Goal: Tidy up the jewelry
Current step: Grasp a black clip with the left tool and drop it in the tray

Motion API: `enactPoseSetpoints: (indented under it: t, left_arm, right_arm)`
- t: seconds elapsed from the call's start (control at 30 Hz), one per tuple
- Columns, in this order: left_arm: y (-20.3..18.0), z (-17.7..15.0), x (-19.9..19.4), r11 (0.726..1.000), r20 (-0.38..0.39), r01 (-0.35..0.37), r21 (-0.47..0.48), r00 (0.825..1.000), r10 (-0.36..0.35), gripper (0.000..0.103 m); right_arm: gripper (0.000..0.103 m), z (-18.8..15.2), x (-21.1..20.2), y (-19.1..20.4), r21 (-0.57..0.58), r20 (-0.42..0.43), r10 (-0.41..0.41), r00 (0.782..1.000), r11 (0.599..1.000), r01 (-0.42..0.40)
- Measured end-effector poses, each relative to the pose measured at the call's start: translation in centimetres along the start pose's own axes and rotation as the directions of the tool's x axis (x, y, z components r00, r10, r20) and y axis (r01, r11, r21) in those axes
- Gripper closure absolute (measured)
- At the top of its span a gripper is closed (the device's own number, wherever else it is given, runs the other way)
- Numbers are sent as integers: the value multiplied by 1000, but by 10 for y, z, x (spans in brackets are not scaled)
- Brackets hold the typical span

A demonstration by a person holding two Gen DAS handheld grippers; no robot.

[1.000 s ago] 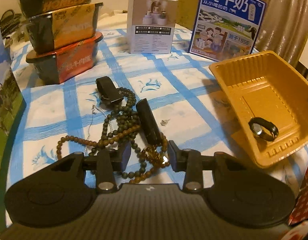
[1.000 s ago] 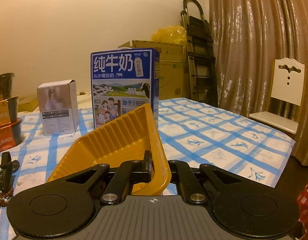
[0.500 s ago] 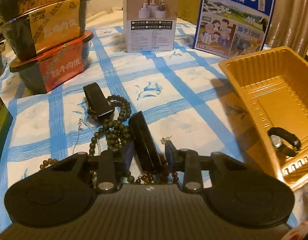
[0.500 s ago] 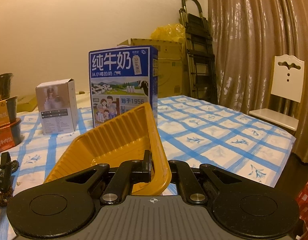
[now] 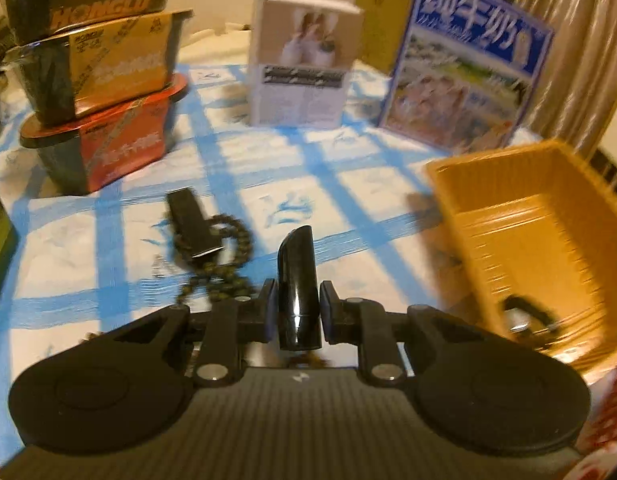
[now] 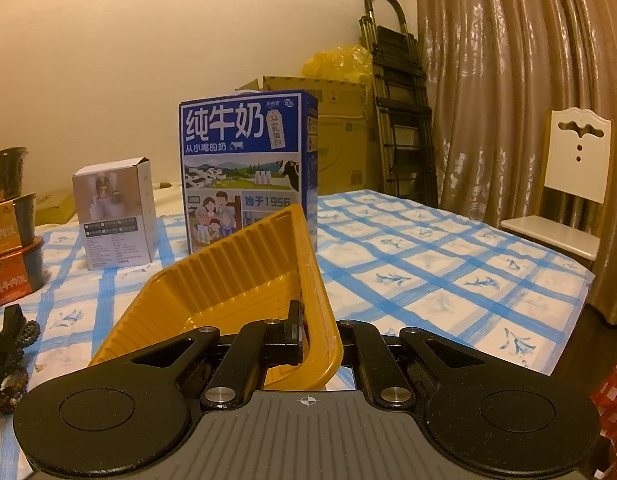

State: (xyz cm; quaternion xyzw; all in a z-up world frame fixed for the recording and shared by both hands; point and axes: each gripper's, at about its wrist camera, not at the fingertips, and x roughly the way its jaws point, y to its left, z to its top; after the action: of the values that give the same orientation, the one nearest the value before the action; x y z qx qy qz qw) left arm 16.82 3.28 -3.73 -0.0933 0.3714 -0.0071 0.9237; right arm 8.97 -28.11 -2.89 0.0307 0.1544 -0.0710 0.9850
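The left gripper (image 5: 295, 312) is closing its jaws on a glossy black bar-shaped piece (image 5: 297, 280), lifting it clear of the bead necklaces (image 5: 224, 256) tangled on the checked cloth. The right gripper (image 6: 316, 336) is clamped on the yellow tray's rim (image 6: 320, 320), steadying it, I'd say, as the drop-off (a watch (image 5: 528, 316) already lies inside). Readable: "纯牛奶" and "1956" on the blue milk carton (image 6: 248, 176), "HONGLU" on the stacked bowls (image 5: 100, 80).
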Motion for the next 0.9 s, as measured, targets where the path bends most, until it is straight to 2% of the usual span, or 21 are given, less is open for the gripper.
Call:
enactPoseSetpoints:
  t: [0.1,0.17,0.3,0.43,0.57,0.77,0.9]
  left_arm:
    - [-17,3,-12,994,-4,105,-27,994,-105,84]
    - [-35,4,-15,979,-25,198,-47,980,-199,84]
    - [-73,3,-11,929,-64,356,-99,930,-363,84]
    - [-108,3,2,883,-94,446,-149,882,-461,84]
    - [-130,-2,20,874,-138,453,-176,868,-478,84]
    - [-138,-14,42,889,-188,414,-196,874,-448,84]
    - [-131,-15,34,879,-170,429,-210,869,-465,84]
  right_arm:
    - [98,1,-1,2,-2,2,2,1000,1000,-2]
    - [98,2,-2,2,-3,3,4,1000,1000,-4]
    - [98,3,-3,2,-4,2,7,1000,1000,-7]
    - [98,3,-3,2,-1,2,7,1000,1000,-7]
    - [98,2,-3,2,9,-4,11,1000,1000,-11]
    - [98,2,-3,1,15,-6,14,1000,1000,-14]
    - [98,2,-2,0,19,-9,16,1000,1000,-16]
